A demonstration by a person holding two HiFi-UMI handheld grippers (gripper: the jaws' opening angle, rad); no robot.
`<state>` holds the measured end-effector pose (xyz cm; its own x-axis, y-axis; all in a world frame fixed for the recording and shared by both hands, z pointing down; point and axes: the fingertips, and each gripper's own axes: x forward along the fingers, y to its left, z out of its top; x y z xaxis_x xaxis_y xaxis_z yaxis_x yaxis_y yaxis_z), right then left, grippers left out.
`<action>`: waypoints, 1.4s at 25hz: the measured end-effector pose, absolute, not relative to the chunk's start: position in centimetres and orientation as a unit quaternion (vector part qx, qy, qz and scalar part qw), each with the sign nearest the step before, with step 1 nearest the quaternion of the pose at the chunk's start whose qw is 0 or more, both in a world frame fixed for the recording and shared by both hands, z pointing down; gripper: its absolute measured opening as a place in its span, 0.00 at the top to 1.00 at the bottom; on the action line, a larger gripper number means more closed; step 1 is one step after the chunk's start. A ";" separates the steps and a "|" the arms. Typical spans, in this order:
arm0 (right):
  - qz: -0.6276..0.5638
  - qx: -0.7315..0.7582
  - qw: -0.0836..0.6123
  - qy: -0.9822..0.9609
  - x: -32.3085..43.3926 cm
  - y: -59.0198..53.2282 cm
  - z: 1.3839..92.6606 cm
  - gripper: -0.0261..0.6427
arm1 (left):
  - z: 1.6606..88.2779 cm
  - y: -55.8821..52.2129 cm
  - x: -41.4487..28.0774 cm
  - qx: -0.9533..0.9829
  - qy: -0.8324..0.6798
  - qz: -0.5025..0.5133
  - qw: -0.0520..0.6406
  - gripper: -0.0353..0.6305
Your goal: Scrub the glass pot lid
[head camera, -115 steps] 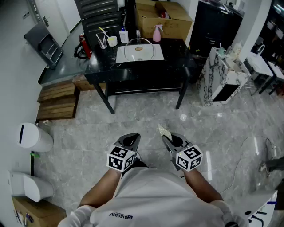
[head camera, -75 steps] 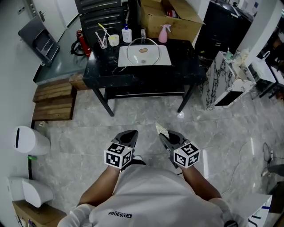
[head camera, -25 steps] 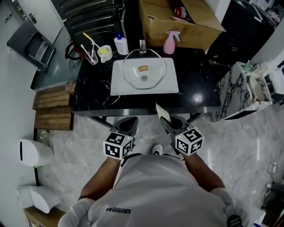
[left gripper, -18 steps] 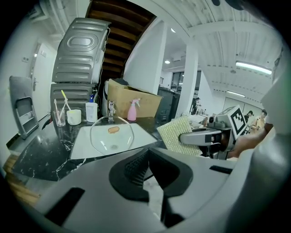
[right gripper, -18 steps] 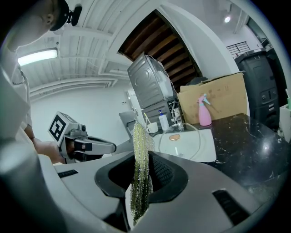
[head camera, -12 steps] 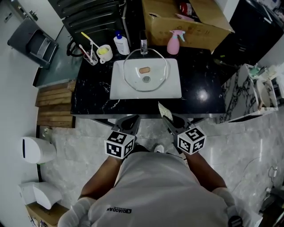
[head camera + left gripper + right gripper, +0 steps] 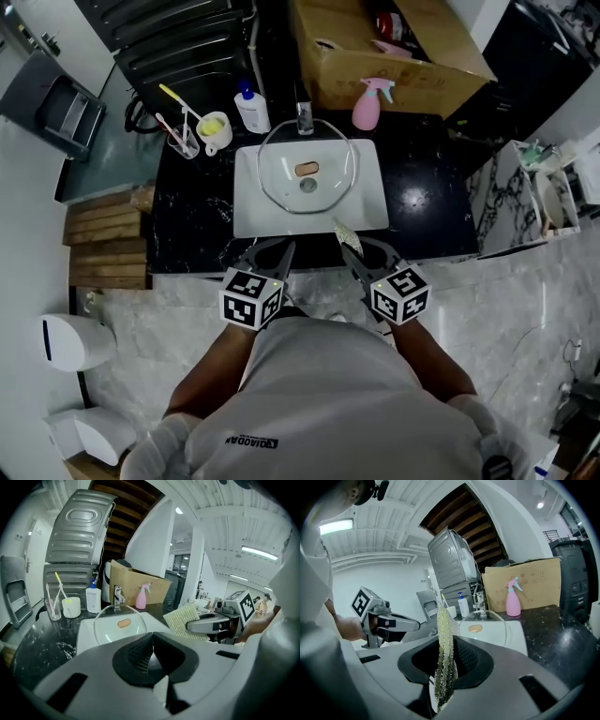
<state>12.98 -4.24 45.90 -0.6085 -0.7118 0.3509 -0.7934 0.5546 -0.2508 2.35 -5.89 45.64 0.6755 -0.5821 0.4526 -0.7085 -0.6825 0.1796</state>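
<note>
The glass pot lid (image 7: 307, 178), with a brown knob, lies in the white sink basin (image 7: 248, 211) on a black counter; it also shows in the left gripper view (image 7: 117, 623) and the right gripper view (image 7: 483, 620). My right gripper (image 7: 352, 251) is shut on a yellow-green scrub pad (image 7: 348, 235), which stands upright between the jaws (image 7: 444, 648). It hovers over the counter's front edge, short of the lid. My left gripper (image 7: 281, 251) is beside it at the same edge, shut with nothing in it (image 7: 151, 641).
Behind the basin stand a faucet (image 7: 305, 117), a pink spray bottle (image 7: 367, 103), a white soap bottle (image 7: 251, 111), a yellow cup (image 7: 214, 129) and a glass of toothbrushes (image 7: 178, 139). A cardboard box (image 7: 394, 52) sits further back. Wooden pallets (image 7: 103, 239) lie on the floor to the left.
I have walked up to the counter: the sink and lid came from far ahead to just beyond both grippers. The right gripper kept hold of the pad; the left stayed shut.
</note>
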 end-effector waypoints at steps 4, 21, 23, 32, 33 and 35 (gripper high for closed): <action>0.182 0.442 0.127 -0.869 11.3 -7.5 46.2 0.83 | 45.7 -9.8 0.7 0.902 -0.351 0.180 0.177 0.92; 0.100 0.509 0.301 -0.800 7.8 -17.9 51.4 0.83 | 50.3 -16.7 -4.6 0.914 -0.260 0.240 0.198 0.92; 0.095 0.516 0.316 -0.790 7.9 -18.6 52.1 0.83 | 50.7 -16.6 -5.2 0.915 -0.253 0.246 0.198 0.92; 0.043 0.499 0.392 -0.772 9.4 -23.6 52.9 0.83 | 51.6 -17.8 -7.1 0.905 -0.280 0.235 0.217 0.92; 0.047 0.497 0.394 -0.772 9.6 -24.1 53.2 0.83 | 51.6 -18.0 -7.1 0.904 -0.286 0.231 0.220 0.92; 0.054 0.493 0.396 -0.773 10.1 -25.0 53.7 0.83 | 51.6 -18.4 -7.2 0.899 -0.301 0.224 0.225 0.92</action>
<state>10.14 -25.02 53.65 -0.1994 -0.7195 0.6653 -0.8046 0.5077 0.3079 -7.21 -18.41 51.58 0.7188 -0.4398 0.5384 -0.6417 -0.7176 0.2706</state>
